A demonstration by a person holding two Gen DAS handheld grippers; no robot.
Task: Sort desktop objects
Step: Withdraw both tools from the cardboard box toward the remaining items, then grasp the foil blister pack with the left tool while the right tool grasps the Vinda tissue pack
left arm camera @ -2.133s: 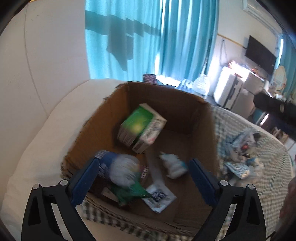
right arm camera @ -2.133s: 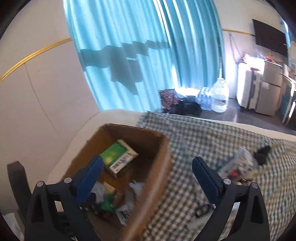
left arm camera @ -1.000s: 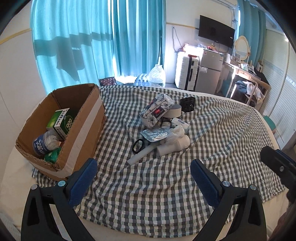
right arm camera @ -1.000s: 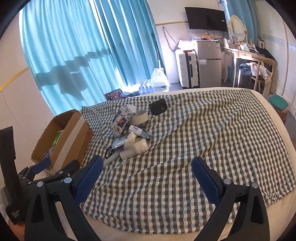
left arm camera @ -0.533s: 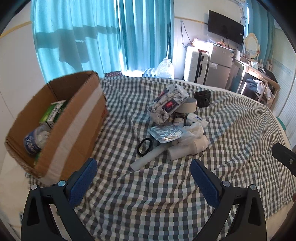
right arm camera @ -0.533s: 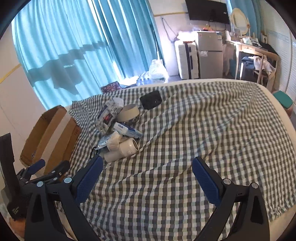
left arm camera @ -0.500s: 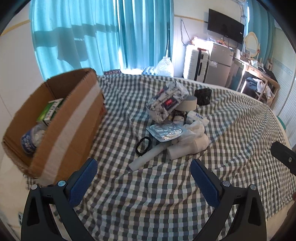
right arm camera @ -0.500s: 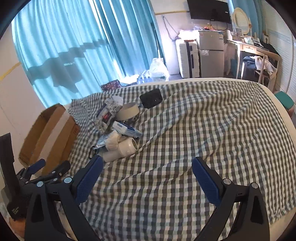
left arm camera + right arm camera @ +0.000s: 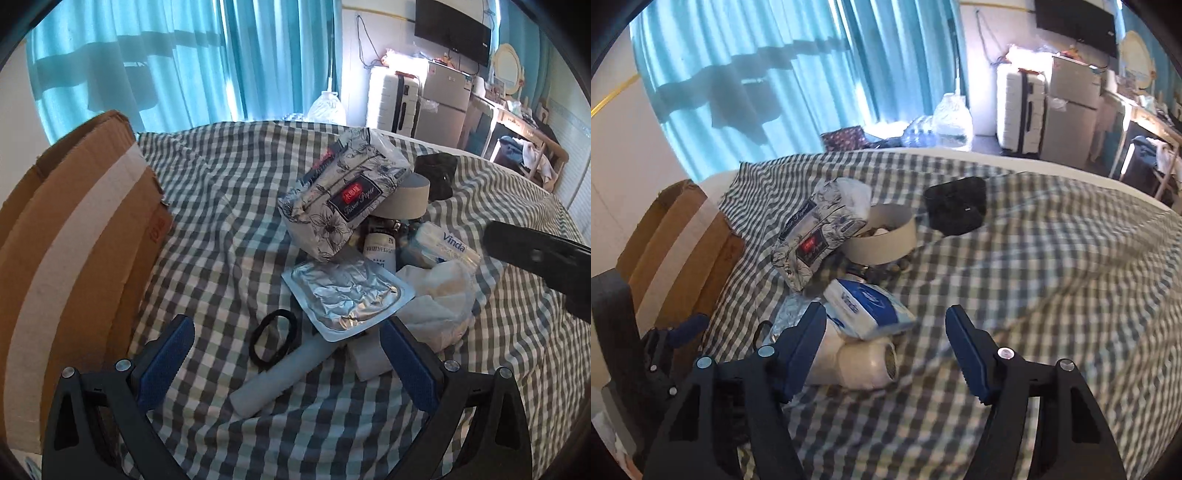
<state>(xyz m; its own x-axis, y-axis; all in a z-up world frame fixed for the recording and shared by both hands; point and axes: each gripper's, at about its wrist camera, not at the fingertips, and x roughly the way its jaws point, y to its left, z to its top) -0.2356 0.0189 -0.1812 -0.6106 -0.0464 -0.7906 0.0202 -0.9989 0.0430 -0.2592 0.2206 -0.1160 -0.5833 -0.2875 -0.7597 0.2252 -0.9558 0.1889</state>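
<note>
A pile of objects lies on the checked cloth: a floral tissue pack, a tape roll, a silver foil pouch, a black hair tie, a grey tube, a Vinda tissue pack and a white roll. My left gripper is open and empty, low over the hair tie and tube. My right gripper is open and empty, just above the white roll and Vinda pack. The cardboard box stands at the left.
A black pouch lies behind the tape roll. A small bottle sits in the pile. The cloth stretches to the right of the pile. Curtains, a suitcase and a fridge stand beyond the bed.
Both grippers have moved from the box toward the pile and come down close to it. The right gripper's jaws have narrowed somewhat. Nothing has been picked up.
</note>
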